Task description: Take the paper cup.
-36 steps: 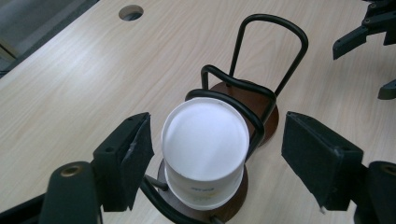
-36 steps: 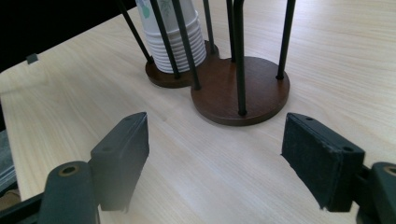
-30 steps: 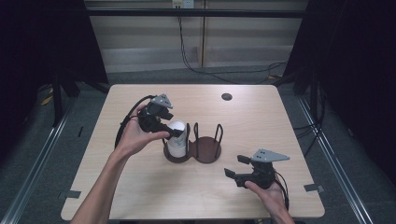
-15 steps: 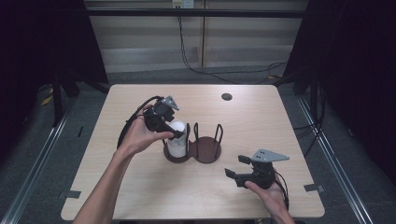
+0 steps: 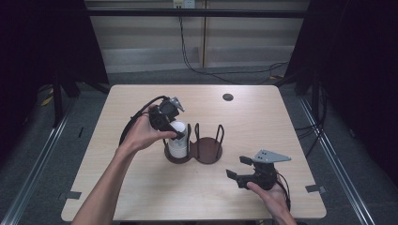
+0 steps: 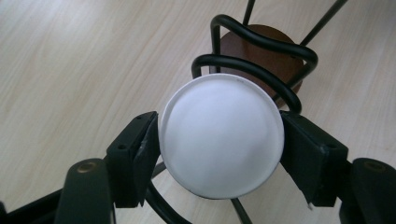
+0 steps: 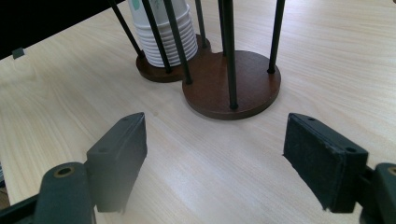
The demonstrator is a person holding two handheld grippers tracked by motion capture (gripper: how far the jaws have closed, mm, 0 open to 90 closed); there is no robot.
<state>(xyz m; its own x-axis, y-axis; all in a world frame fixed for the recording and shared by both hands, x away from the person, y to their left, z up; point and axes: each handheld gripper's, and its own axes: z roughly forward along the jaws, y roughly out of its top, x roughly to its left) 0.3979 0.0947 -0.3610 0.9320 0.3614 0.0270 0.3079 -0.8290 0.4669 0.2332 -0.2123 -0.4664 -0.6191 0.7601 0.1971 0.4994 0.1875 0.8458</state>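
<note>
A stack of white paper cups [image 5: 177, 142], upside down, stands in the left ring of a brown two-ring wire cup holder [image 5: 210, 151]. My left gripper [image 5: 177, 131] reaches down over the stack. In the left gripper view its jaws have just been closing, and both pads now press the sides of the top cup [image 6: 222, 140]. My right gripper [image 5: 237, 167] hovers low over the table at the front right and points at the holder's bare ring [image 7: 233, 88]. Its jaws have just been opening a little, and only bare table lies between the pads [image 7: 119, 149].
A small dark round disc [image 5: 228, 97] lies on the wooden table [image 5: 281, 131] near its far edge. A black cable [image 5: 133, 122] loops from the left gripper over the table's left half. Dark curtains and floor rails flank the table.
The left gripper has shifted slightly toward the cup stack and its jaws have closed in on the top cup. The right hand has stayed where it was.
</note>
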